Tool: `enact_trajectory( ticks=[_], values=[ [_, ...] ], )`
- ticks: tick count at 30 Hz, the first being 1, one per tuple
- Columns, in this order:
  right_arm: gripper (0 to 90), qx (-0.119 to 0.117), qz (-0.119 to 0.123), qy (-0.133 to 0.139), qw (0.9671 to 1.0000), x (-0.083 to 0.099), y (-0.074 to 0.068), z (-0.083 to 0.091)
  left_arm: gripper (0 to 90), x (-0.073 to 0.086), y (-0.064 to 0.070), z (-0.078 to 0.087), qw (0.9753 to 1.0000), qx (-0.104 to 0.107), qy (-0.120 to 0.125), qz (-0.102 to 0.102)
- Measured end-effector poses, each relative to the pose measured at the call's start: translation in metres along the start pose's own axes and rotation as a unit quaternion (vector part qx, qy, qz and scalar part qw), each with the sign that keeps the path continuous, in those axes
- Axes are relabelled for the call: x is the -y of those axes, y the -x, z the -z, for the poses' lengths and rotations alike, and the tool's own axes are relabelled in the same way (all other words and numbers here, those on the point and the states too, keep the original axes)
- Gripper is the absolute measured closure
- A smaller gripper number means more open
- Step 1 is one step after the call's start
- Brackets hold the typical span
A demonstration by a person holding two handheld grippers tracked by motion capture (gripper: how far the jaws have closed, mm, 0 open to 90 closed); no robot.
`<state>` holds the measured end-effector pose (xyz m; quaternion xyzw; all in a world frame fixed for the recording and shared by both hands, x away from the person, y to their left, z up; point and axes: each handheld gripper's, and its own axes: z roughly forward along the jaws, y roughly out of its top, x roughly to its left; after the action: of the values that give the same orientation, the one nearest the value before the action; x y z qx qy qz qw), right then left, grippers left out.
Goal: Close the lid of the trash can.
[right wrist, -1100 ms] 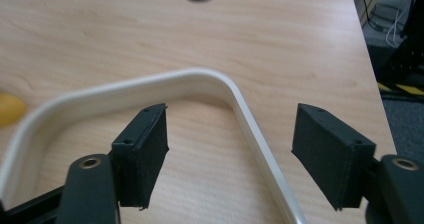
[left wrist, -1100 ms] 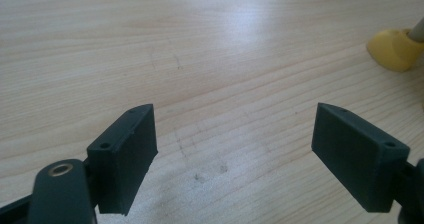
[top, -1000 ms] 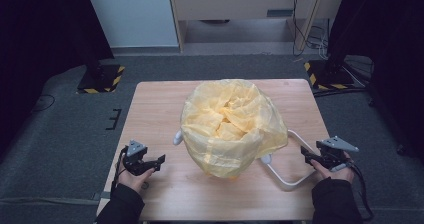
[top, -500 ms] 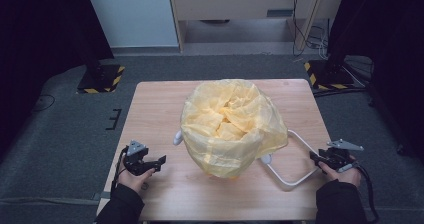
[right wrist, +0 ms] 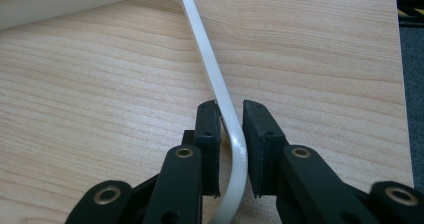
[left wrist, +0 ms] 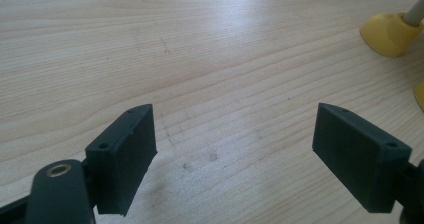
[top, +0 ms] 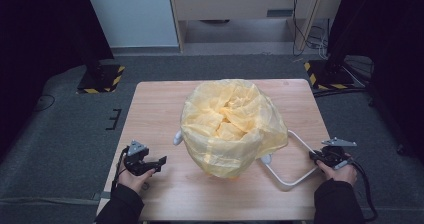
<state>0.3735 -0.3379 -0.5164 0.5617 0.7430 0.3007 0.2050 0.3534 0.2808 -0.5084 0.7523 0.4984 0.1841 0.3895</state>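
Note:
A crumpled yellow plastic bag [top: 230, 124] covers a bulky object in the middle of the wooden table [top: 155, 109]. A bent white bar [top: 300, 144] sticks out from under the bag to the right and loops along the tabletop. My right gripper [top: 314, 156] is at the bar's outer bend. In the right gripper view its jaws [right wrist: 231, 119] press on either side of the white bar [right wrist: 212, 69]. My left gripper [top: 161, 160] is held low at the front left, apart from the bag. Its jaws are wide open over bare wood [left wrist: 235, 134].
A yellow foot [left wrist: 390, 31] with a pale rod rising from it stands ahead of the left gripper. A small white foot [top: 177, 138] pokes out at the bag's left side. The table's right edge [right wrist: 400, 84] runs close beside the right gripper.
My right hand and gripper have shifted slightly right and toward the near edge, along the white bar. The left gripper and the bag have stayed put.

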Motion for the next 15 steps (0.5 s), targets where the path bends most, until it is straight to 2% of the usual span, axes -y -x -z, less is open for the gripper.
enact_trajectory(
  ticks=[4, 7, 11, 15],
  values=[
    [80.5, 0.003, -0.014, -0.009, 0.9999, -0.002, -0.003, 0.001, 16.9, 0.000, 0.000, -0.001, 1.0000, -0.001, -0.003, -0.002],
    [80.0, 0.003, -0.034, 0.004, 0.9994, -0.006, -0.004, 0.003, 16.9, -0.001, 0.000, 0.000, 1.0000, 0.000, -0.003, -0.006],
    [80.3, 0.015, -0.056, 0.033, 0.9978, -0.012, -0.005, 0.008, 16.9, -0.001, 0.001, -0.001, 1.0000, 0.003, -0.003, -0.004],
    [80.5, 0.025, -0.077, 0.067, 0.9945, -0.018, -0.006, 0.015, 16.9, -0.001, 0.002, -0.001, 1.0000, 0.006, -0.001, -0.003]
  ],
)
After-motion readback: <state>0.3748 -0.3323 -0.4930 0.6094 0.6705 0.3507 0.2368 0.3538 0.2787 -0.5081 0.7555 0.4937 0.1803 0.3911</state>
